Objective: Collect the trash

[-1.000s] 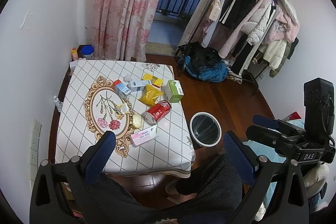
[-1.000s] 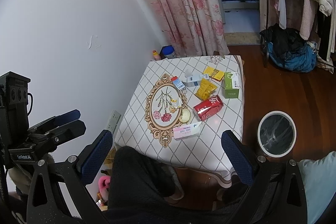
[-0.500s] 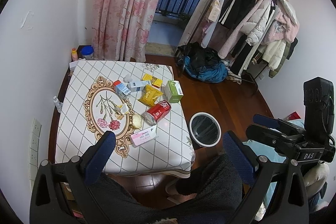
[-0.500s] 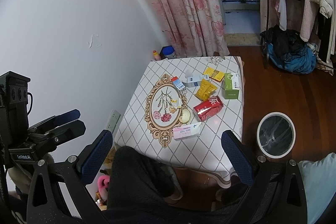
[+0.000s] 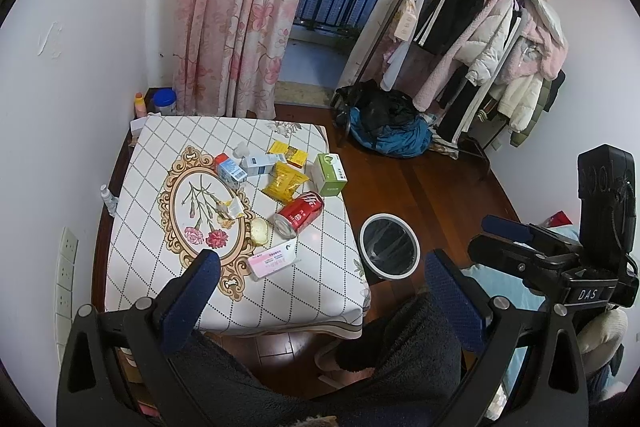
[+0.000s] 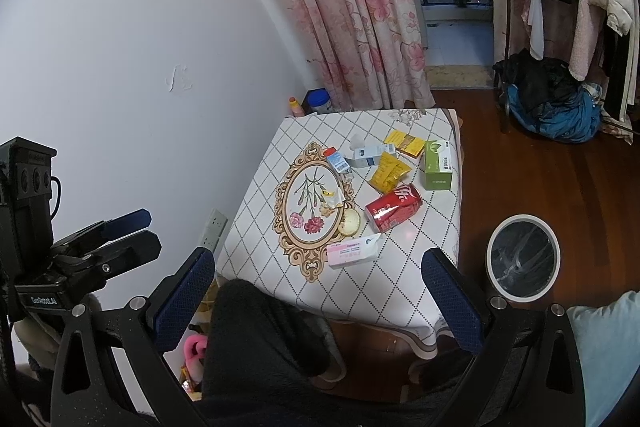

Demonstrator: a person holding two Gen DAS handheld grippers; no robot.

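Trash lies scattered on a small table with a white diamond-pattern cloth: a red soda can on its side, a yellow snack bag, a green box, a pink-white packet, small cartons and a crumpled wrapper. A white-rimmed bin with a dark liner stands on the floor right of the table. My left gripper and right gripper are both open, empty, held high above the near table edge.
A person's dark fleece-covered legs sit below both grippers. A clothes rack with coats and a blue-black bundle stand on the wooden floor to the right. Pink floral curtains and a white wall border the table.
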